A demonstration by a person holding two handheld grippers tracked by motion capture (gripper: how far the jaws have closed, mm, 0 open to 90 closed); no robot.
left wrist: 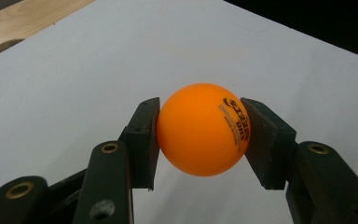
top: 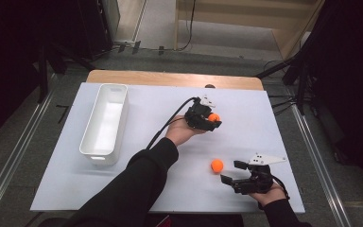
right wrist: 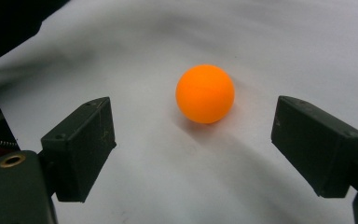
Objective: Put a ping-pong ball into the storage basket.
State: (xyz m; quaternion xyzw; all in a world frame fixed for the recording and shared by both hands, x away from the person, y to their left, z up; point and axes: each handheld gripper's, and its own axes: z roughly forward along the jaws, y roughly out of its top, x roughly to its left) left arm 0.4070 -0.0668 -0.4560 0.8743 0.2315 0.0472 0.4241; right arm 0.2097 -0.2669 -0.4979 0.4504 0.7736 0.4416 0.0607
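The left gripper (left wrist: 200,140) has its fingers clamped on a small orange plastic ball (left wrist: 201,135) above the white bench (top: 246,127); the right gripper (right wrist: 191,144) gapes wide, a second orange ball (right wrist: 205,93) resting just ahead of it.

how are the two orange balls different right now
The small orange ball with black print is clamped between the left gripper jaws; the plain-faced orange ball lies free on the white table cover. The right gripper stands open toward the free one, not touching it. Both look alike in colour and size.
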